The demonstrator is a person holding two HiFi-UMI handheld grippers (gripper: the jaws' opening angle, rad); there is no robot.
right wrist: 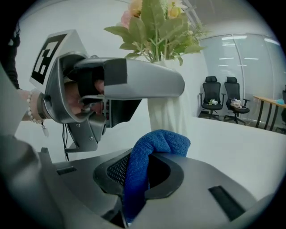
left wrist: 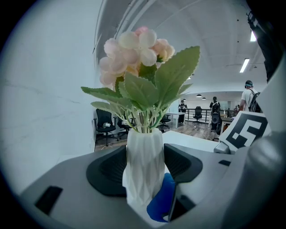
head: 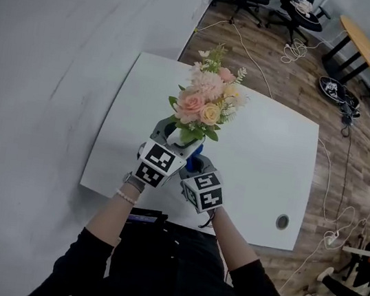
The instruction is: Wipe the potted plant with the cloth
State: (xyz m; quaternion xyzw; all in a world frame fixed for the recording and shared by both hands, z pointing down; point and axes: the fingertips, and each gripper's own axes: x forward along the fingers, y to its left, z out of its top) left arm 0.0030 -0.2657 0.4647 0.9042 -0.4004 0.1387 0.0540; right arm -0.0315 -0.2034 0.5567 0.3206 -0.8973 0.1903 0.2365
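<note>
Potted plant is held above the bench, the left gripper jaws clamped on its white pot. The right gripper jaws pinch the blue cloth against the pot's lower side. Wiping looks underway; next calls for gentle rubbing strokes.

The head view looks steeply down from high above the white table. The left gripper view sits very close to the vase and faces the far office. The right gripper view sits close behind the blue cloth and faces left, toward the left gripper. All three share the vase and flowers.
</note>
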